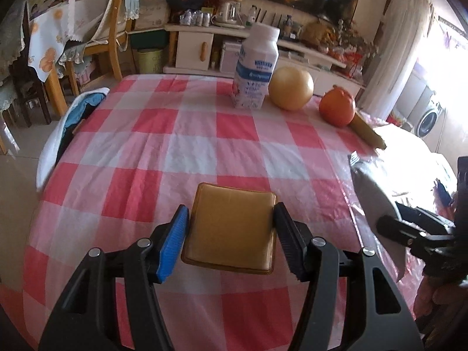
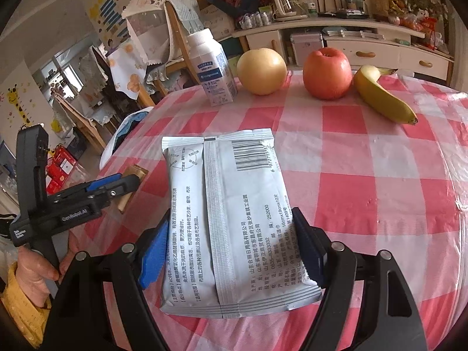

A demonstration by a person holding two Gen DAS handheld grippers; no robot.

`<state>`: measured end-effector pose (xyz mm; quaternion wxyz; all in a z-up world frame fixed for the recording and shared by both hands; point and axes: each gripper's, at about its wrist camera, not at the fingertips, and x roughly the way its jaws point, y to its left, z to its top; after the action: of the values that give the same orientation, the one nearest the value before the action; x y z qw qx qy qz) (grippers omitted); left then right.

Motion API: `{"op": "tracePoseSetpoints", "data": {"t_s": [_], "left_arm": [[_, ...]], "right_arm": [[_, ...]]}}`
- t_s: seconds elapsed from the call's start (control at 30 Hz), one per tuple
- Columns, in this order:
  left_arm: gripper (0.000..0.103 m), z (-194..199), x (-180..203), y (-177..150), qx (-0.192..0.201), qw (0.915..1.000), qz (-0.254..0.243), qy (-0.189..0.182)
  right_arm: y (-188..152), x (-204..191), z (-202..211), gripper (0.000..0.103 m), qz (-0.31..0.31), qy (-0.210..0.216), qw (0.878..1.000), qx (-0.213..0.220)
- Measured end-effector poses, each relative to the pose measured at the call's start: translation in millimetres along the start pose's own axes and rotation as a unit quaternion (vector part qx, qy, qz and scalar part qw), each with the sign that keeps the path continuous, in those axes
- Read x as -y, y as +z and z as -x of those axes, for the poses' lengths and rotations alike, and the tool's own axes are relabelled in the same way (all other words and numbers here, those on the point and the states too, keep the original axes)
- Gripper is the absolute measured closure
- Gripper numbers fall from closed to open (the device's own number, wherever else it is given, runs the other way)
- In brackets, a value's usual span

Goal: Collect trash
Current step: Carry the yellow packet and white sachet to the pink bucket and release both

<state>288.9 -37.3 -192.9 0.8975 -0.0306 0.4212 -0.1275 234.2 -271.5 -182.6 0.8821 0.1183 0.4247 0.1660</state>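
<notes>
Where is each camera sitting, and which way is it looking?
Left wrist: sits on the left claw, looking forward across the checked table at a golden packet between its fingers; the right claw shows at the edge.
Right wrist: sits on the right claw, looking at a white packet it grips; the left claw and a hand show.
Both see the bottle, pear and apple.
</notes>
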Motion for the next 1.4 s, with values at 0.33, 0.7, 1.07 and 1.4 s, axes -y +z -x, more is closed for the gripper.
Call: {"op": "tracePoseSetpoints", "data": {"t_s": [0.33,0.7,1.07,1.4], "left_arm": [[0.042,32.1,-3.1,-7.3,0.029,0.9993,0.016,-0.015],[0.042,96.5,-21.2,-17.1,0.071,0.9970,0.030,-0.011],[0.042,190.4,-80.3,-45.8,0.113,0.9902,0.071,0.040],[0.042,269.6,-155.4,-81.1,0.142,0.9767,0.121,0.106]], "right_arm": [[-3.2,-15.7,13.1,0.027,0.003,-0.008,1.000,0.028],[-11.6,-65.1,26.1,0.027,0.009,0.013,0.999,0.044],[-19.1,-143.0,34.3,0.027,0.039,0.055,0.997,0.038],[-24.6,-257.9,36.1,0.026,0.112,0.129,0.985,0.016]]}}
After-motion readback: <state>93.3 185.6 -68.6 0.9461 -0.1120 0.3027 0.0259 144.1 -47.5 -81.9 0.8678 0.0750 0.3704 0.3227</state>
